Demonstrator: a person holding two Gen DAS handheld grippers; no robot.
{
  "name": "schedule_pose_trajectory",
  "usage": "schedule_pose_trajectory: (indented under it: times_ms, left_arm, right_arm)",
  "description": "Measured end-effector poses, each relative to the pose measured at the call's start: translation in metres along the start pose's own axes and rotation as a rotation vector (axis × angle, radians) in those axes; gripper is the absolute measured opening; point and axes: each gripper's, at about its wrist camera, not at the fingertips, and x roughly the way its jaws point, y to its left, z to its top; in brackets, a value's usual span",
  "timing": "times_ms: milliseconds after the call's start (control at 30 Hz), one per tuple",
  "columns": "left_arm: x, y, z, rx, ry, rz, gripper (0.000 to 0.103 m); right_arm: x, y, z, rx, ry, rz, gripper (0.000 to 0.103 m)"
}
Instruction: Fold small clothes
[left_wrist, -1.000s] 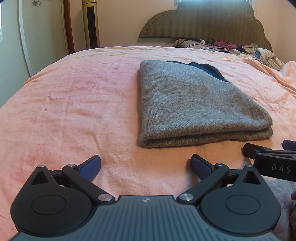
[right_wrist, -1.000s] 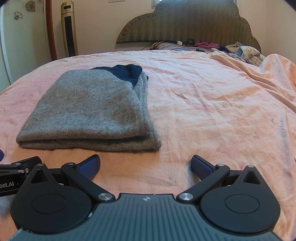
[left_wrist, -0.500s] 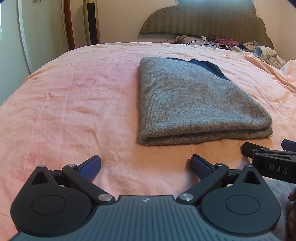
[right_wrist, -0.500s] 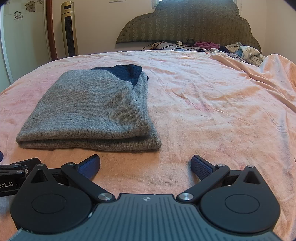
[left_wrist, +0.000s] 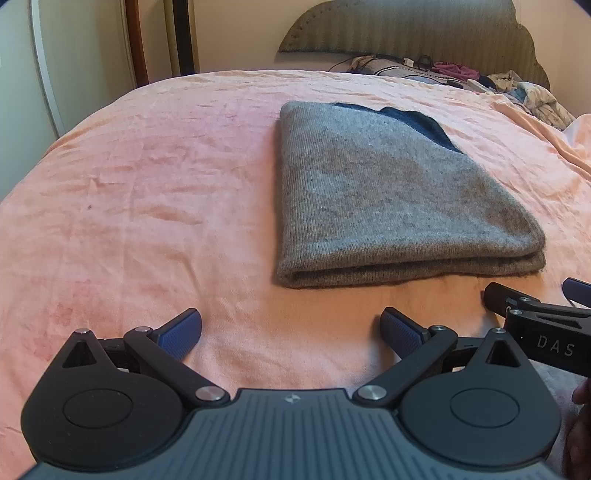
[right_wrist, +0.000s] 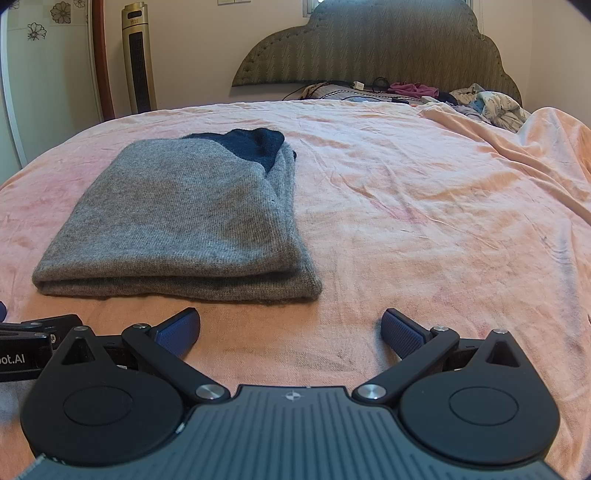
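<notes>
One folded grey sweater lies flat on the pink bedspread, with one dark blue patch showing at its far edge. In the left wrist view it sits at about one o'clock from the left gripper; in the right wrist view it lies at about eleven o'clock from the right gripper. Both grippers are empty, each with its two blue-padded fingers spread wide apart, just short of the sweater's near fold and not touching it. The two grippers are side by side. At twelve o'clock stands one padded headboard, with a heap of loose clothes below it and one tower fan at ten o'clock.
</notes>
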Motion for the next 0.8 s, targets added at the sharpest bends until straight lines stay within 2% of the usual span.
schedule_pose_trajectory:
  times_ms: [533, 700, 800]
  left_arm:
    - [0.0012, 0.0001, 0.0022, -0.001, 0.010, 0.002, 0.103]
    - [-0.0036, 0.0012, -0.0038, -0.027, -0.021, 0.018, 0.103]
    - [-0.0084, 0.0005, -0.0054, -0.004, -0.016, -0.017, 0.103]
  right_arm:
    - [-0.0009, 0.0023, 0.0004, -0.005, 0.007, -0.001, 0.103]
    - [-0.0009, 0.0024, 0.0005, -0.004, 0.006, -0.001, 0.103]
    - [-0.0010, 0.0024, 0.0005, -0.004, 0.006, -0.001, 0.103]
